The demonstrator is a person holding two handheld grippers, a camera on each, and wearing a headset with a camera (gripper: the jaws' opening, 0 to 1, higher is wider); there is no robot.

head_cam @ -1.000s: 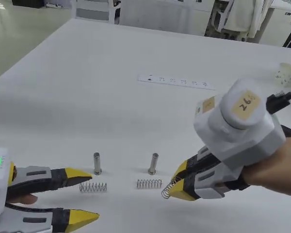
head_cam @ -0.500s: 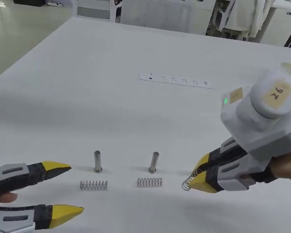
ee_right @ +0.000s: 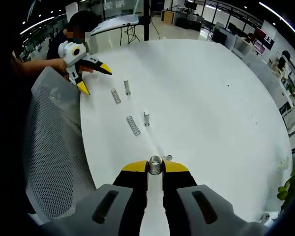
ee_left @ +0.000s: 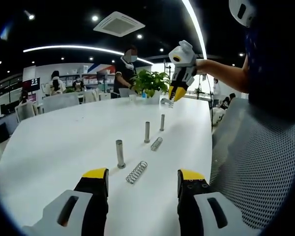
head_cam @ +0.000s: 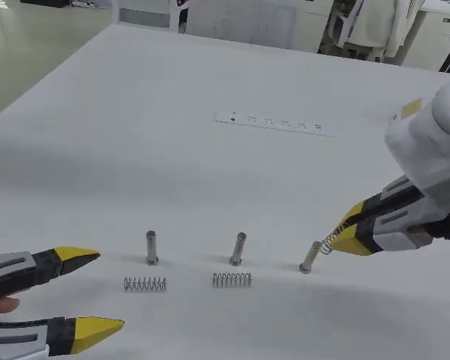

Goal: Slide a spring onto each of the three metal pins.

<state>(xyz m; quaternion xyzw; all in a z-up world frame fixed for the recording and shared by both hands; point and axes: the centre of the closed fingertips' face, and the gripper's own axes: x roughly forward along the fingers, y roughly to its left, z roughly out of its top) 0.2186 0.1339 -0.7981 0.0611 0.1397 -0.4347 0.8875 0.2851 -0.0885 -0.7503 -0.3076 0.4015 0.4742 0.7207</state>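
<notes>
Right tongs (head_cam: 343,235) moved right, gripping spring (head_cam: 328,241) by rightmost pin (head_cam: 310,257), left tongs (head_cam: 110,290) wide

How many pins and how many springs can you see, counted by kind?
Metal pins: 3
Springs: 3, with 2 lying flat and 1 held in the right gripper
Total: 6
</notes>
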